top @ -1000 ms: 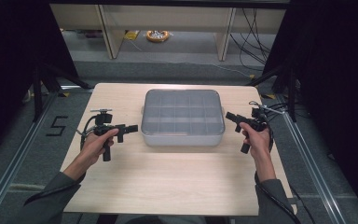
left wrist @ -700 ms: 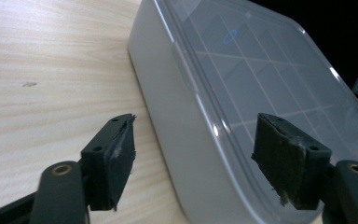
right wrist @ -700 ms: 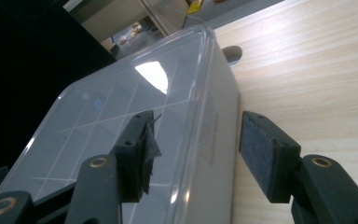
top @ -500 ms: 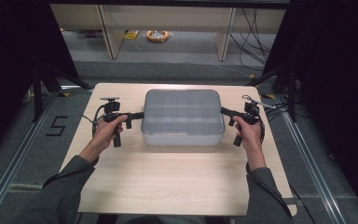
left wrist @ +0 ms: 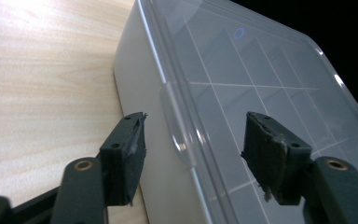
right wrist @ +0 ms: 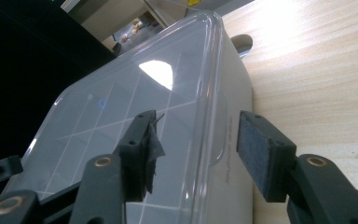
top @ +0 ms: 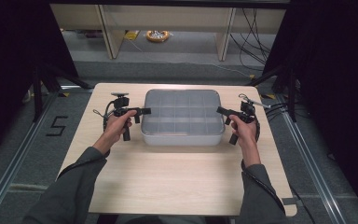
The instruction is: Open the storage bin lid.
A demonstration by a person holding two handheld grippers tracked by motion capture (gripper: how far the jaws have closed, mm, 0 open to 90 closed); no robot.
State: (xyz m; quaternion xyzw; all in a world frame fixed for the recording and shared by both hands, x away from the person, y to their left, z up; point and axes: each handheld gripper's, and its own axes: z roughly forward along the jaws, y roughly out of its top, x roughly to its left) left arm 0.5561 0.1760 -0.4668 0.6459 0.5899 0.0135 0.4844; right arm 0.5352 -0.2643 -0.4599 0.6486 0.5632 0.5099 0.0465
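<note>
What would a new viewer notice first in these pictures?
First, the clear plastic compartment box with its lid on, at the middle of the wooden table. Next, the left gripper and right gripper, one at each end of it. Their jaws have just been closing and straddle the lid's rim, apart from it.

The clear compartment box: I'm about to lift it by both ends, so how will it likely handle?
The compartment box looks like rigid plastic, so it probably won't flex. Its compartments look empty, so likely light. Its glossy lid and walls may slip in the left claw and right claw.
</note>
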